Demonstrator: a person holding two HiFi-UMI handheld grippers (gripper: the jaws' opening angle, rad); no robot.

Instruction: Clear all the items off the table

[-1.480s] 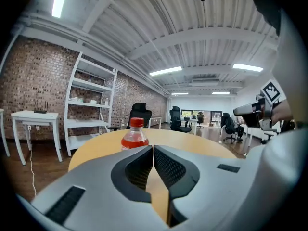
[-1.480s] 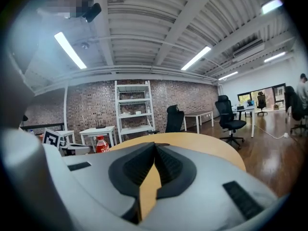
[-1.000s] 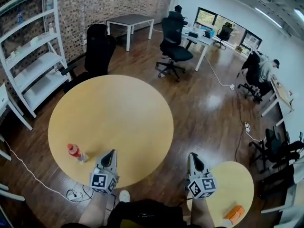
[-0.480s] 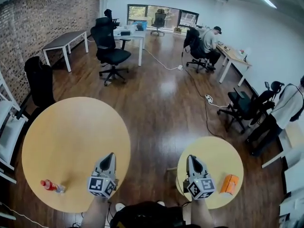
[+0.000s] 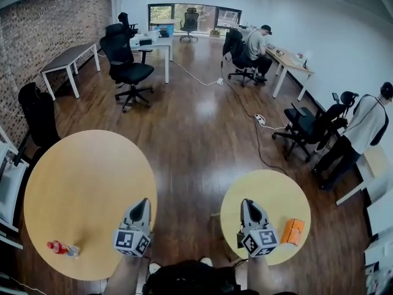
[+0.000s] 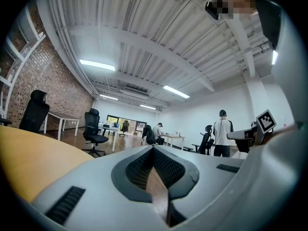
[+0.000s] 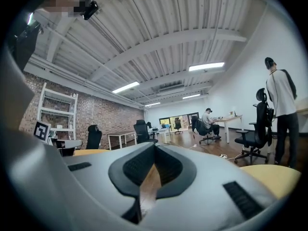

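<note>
- My left tool [image 5: 142, 204]: jaws fully together, nothing between the black ribbed pads. It hangs over the near right part of the big round bench [image 5: 86, 177].
- My right tool [image 5: 247, 204]: same state, jaws closed on nothing. It hangs over the near left part of the small round bench [image 5: 270, 192].
- Bottle [image 5: 61, 248]: lying on its side on the big bench, close to the near left rim, well apart from my left tool. Red at the cap end, clear toward the other end. It looks nearly empty, but it's too small in the head view to be sure. Label print not readable.
- Orange box [image 5: 292, 231]: rectangular, flat on the small bench's right side. Near my right tool, not touching it.
- Both bench tops: round, smooth, pale yellow wood-look.
- Tool bodies: grey moulded plastic. Left marker cube [image 5: 132, 241] and right marker cube [image 5: 260, 241] carry black-and-white square patterns.
- Floor [image 5: 196, 140]: dark glossy wood planks.
- Brick wall [image 5: 37, 23]: along the left, rough red-brown.
</note>
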